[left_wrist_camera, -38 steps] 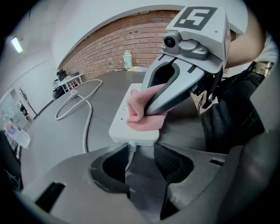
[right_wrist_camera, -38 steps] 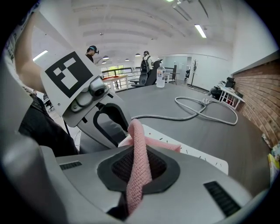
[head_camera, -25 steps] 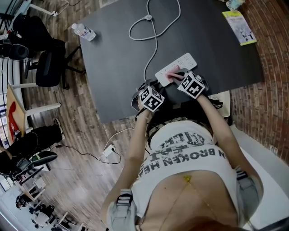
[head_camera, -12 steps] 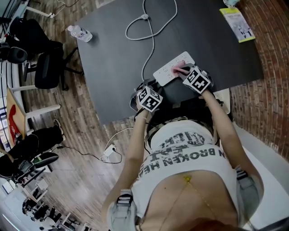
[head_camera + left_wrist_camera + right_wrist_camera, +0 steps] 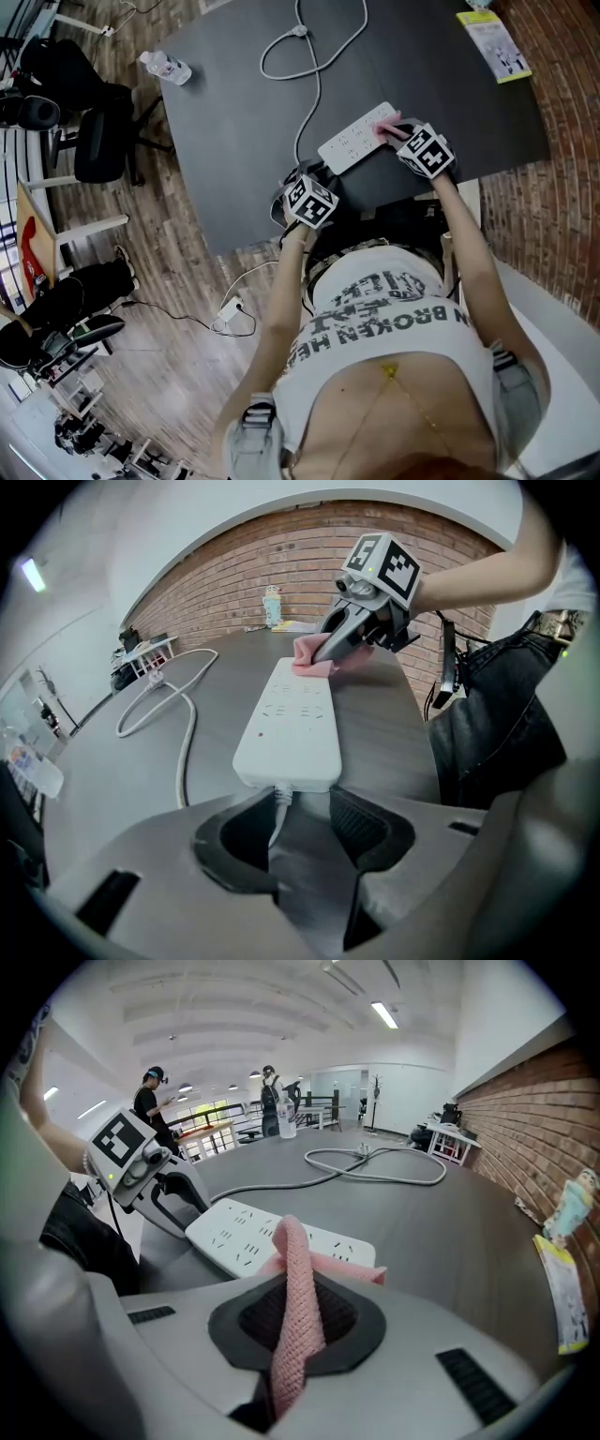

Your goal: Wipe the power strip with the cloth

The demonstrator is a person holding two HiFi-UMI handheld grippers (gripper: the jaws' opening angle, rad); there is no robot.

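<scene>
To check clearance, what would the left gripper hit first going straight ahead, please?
The near end of the power strip, probably almost at once; its cord runs between the open jaws.

The power strip [image 5: 358,139] lies on the worktop [image 5: 234,112], close to its near edge. The cloth [image 5: 389,126] rests on the strip's right end, between the fingers of the right gripper [image 5: 295,1321]. The left gripper [image 5: 305,822] sits at the strip's left end, with the cable [image 5: 314,56] leaving that end between its fingers and looping away toward the back of the worktop. A water bottle [image 5: 167,67] lies at the far left edge, and a leaflet [image 5: 494,45] lies at the far right.
</scene>
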